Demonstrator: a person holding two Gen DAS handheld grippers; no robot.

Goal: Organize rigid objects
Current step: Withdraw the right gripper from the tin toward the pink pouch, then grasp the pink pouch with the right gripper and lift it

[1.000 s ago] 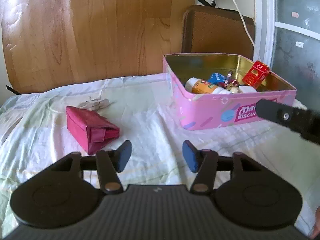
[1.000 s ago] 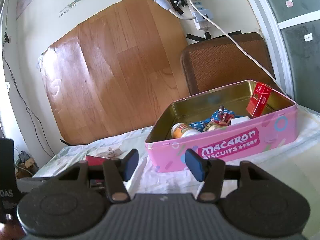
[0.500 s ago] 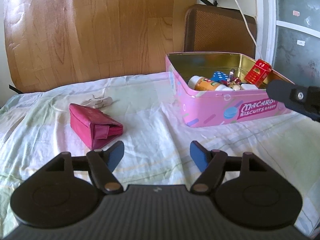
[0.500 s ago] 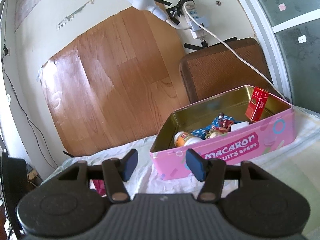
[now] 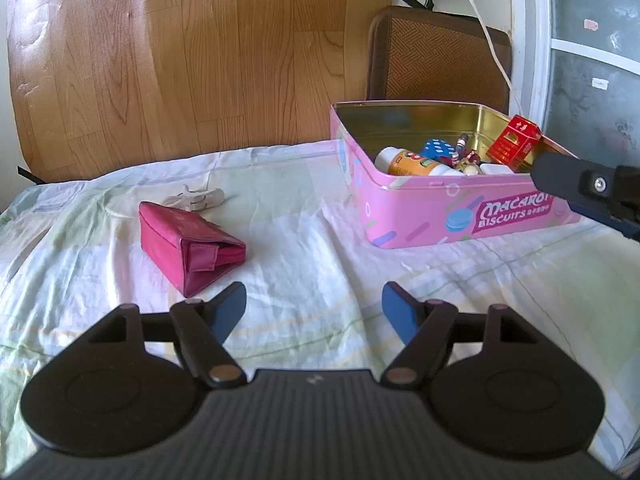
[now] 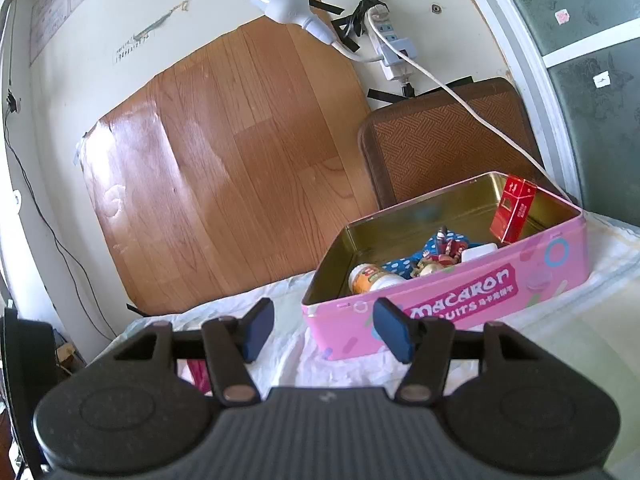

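On the sheet, at about ten o'clock from the left gripper (image 5: 313,312), lay a red pouch (image 5: 188,248), with a small pale thing (image 5: 196,199) just behind it. The left gripper's jaws had just been opening and held nothing. It looked like the pouch was next; the jaws would need to go around it. At two o'clock sat the pink tin (image 5: 460,216), holding a bottle (image 5: 412,163), a red box (image 5: 516,142) and toys. The right gripper (image 6: 322,330) was open and empty too.
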